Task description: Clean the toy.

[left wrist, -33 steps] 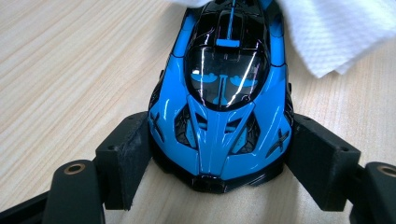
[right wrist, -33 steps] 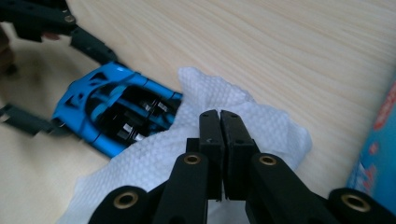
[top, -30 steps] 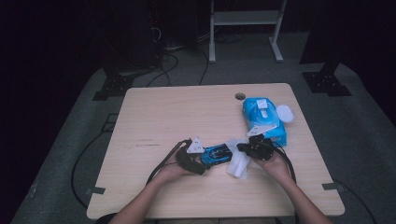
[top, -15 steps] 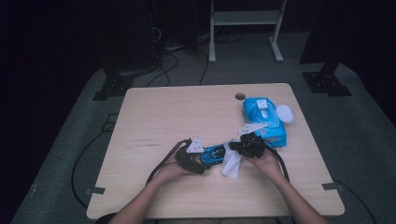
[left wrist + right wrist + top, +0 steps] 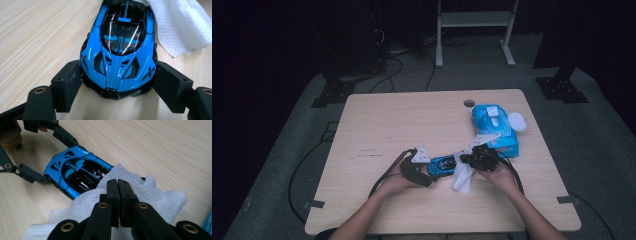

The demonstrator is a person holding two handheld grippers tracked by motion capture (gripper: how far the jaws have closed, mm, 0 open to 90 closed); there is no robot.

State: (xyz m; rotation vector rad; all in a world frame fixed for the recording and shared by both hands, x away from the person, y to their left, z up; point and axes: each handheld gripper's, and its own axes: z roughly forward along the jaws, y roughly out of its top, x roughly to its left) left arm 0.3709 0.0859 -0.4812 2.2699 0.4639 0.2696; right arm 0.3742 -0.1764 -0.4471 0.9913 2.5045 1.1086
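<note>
Your table (image 5: 377, 125) was pale wood with a hole (image 5: 469, 103) near its far edge. Far right on it lay a blue wipes pack (image 5: 492, 125), with a white round lid (image 5: 516, 121) touching its right side. On the floor beyond you were cables (image 5: 402, 70), a white frame (image 5: 472, 30) and a black stand foot (image 5: 562, 90).

Your white wipe (image 5: 140, 195) lies over the rear of the blue toy car (image 5: 117, 50), so its tail is hidden in both gripper views. In the right gripper view the wipe runs off the bottom edge, and your closed jaws hide the fold they pinch. The print on the blue wipe packet (image 5: 494, 130) is too small to read from above.
</note>
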